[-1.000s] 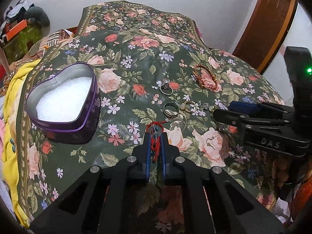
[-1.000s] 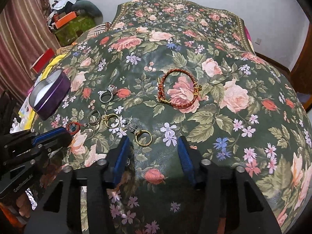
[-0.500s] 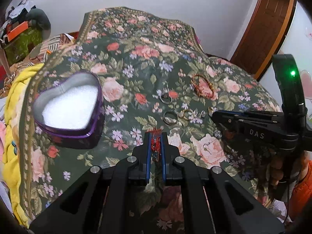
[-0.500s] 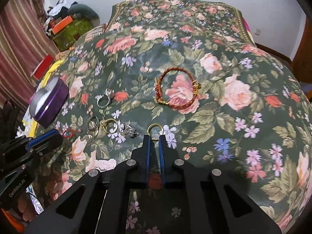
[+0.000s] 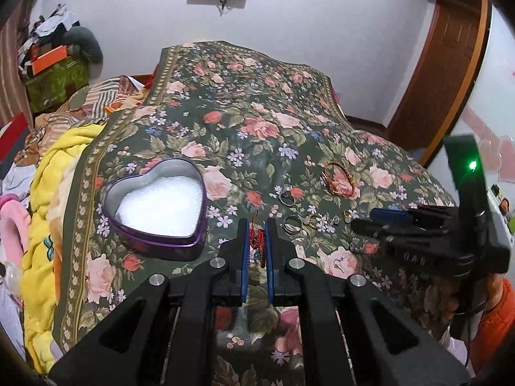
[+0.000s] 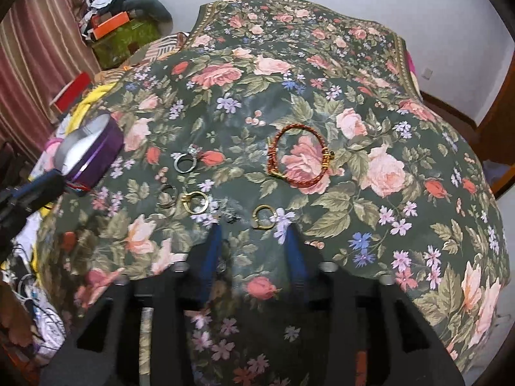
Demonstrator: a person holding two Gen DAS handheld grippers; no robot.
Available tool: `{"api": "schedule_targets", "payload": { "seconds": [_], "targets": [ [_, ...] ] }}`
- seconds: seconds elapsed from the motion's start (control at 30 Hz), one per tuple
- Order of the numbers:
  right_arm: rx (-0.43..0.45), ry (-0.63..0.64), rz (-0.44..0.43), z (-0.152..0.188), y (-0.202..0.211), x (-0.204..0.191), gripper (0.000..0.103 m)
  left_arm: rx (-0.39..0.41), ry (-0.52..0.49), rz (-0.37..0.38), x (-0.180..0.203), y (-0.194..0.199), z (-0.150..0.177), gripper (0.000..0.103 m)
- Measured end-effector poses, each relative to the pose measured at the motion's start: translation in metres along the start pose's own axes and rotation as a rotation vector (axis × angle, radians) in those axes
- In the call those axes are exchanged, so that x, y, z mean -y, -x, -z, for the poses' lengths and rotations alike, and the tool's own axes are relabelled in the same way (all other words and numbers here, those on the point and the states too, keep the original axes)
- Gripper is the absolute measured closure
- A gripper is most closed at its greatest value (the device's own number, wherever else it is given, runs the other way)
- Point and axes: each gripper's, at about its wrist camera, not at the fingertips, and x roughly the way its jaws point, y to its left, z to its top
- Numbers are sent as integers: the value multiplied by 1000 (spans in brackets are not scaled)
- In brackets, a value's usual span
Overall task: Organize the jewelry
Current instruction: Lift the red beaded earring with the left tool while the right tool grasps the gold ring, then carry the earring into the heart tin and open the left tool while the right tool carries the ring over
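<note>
My left gripper (image 5: 257, 241) is clenched on a small red beaded piece (image 5: 257, 241), which sits between the blue pads at the lower middle of the left view. The heart-shaped tin (image 5: 156, 206) with its white lining lies just to the left of it, so I judge this step to be carrying the red piece over to drop it in. That calls for a short swing left until the pads hang over the white lining, then a release.

My right gripper (image 6: 254, 247) is spread wide, holding nothing, its pads blurred at the lower middle of its view. A gold ring (image 6: 262, 217) lies just ahead of it on the cloth. Further left are another gold ring (image 6: 194, 202) and a silver ring (image 6: 185, 162); a red and gold bracelet (image 6: 299, 160) lies at the centre. All of these are not yet in the tin.

The surface is a soft bed under a dark green floral spread (image 5: 244, 128), so small pieces sink slightly. A yellow blanket (image 5: 48, 225) bunches at the left edge, a wooden door (image 5: 444, 74) stands at the upper right, and white walls close the room.
</note>
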Motion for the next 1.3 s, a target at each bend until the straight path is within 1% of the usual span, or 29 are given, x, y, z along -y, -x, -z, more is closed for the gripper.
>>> {"api": "schedule_targets", "payload": {
  "seconds": [0.13, 0.23, 0.27, 0.37, 0.43, 0.47, 0.5, 0.57, 0.73, 0.9, 1.0, 1.3],
  "targets": [
    [-8, 13, 28, -3, -9, 6, 63, 13, 10, 4, -2, 1, -4, 96],
    [-39, -2, 25, -5, -19, 13, 63, 17, 6, 6, -1, -1, -7, 96],
    [-40, -1, 26, -6, -21, 15, 66, 17, 4, 6, 0, -3, -8, 96],
    [-40, 22, 25, -5, -24, 11, 66, 11, 1, 14, 1, -10, -9, 96],
    [-33, 19, 30, -5, -25, 11, 71, 2, 0, 17, 1, -14, -9, 96],
    [-32, 8, 35, -5, -26, 13, 80, -2, 0, 19, 1, -16, -8, 96],
    [-32, -5, 36, -6, -27, 15, 85, -7, -1, 20, 1, -18, -8, 96],
    [-28, -31, 19, -7, -26, 20, 85, -15, -2, 22, 2, -21, -8, 96],
    [-12, -50, 24, -7, -20, 21, 85, -4, -15, 22, 5, -16, -10, 96],
    [33, -88, -4, -9, 0, 24, 85, 35, -25, 6, 6, -1, -16, 96],
    [67, -81, 5, -12, 13, 19, 85, 66, -29, -11, 7, 10, -21, 96],
    [193, -52, -24, -27, 56, 2, 85, 159, -25, -50, 3, 45, -35, 96]
  ]
}}
